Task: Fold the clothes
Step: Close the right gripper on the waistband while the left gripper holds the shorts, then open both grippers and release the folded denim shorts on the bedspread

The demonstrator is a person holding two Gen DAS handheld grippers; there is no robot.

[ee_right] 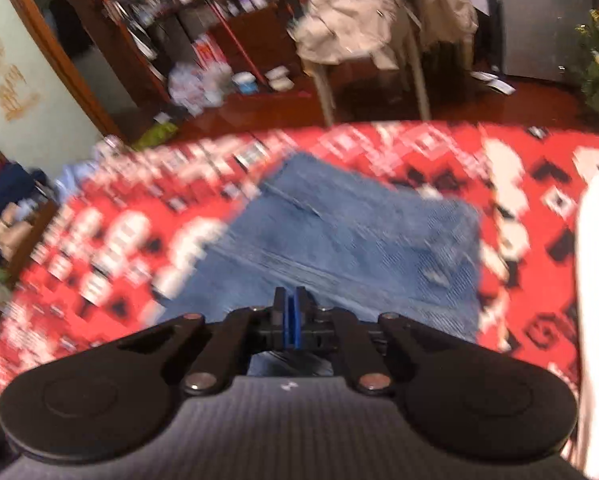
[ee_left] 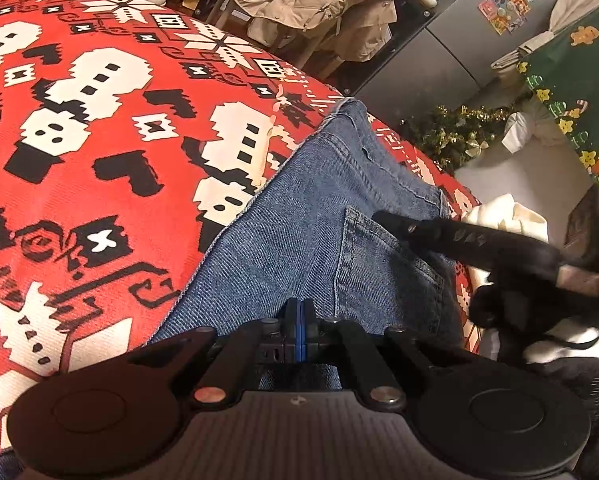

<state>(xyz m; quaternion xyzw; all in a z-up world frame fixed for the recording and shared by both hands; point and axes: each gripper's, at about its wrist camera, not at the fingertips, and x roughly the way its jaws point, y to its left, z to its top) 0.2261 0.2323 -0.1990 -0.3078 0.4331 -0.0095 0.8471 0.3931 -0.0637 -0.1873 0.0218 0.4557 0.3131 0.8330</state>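
A pair of blue jeans [ee_left: 319, 216] lies on a red, white and black patterned cloth [ee_left: 99, 140], back pocket [ee_left: 383, 264] up. My left gripper [ee_left: 296, 306] is shut, its blue pads together right over the denim; whether cloth is pinched between them is hidden. The right gripper's black body [ee_left: 459, 240] reaches in from the right over the pocket. In the blurred right wrist view the jeans [ee_right: 339, 232] lie as a folded block on the cloth [ee_right: 519, 208]. My right gripper [ee_right: 292, 300] is shut above their near edge.
A chair draped with a beige coat [ee_left: 319, 4] stands beyond the cloth, also in the right wrist view [ee_right: 379, 12]. A grey fridge [ee_left: 479, 28], tinsel [ee_left: 459, 132] and a white garment [ee_left: 503, 216] lie right. Cluttered shelves [ee_right: 219, 40] stand at the back.
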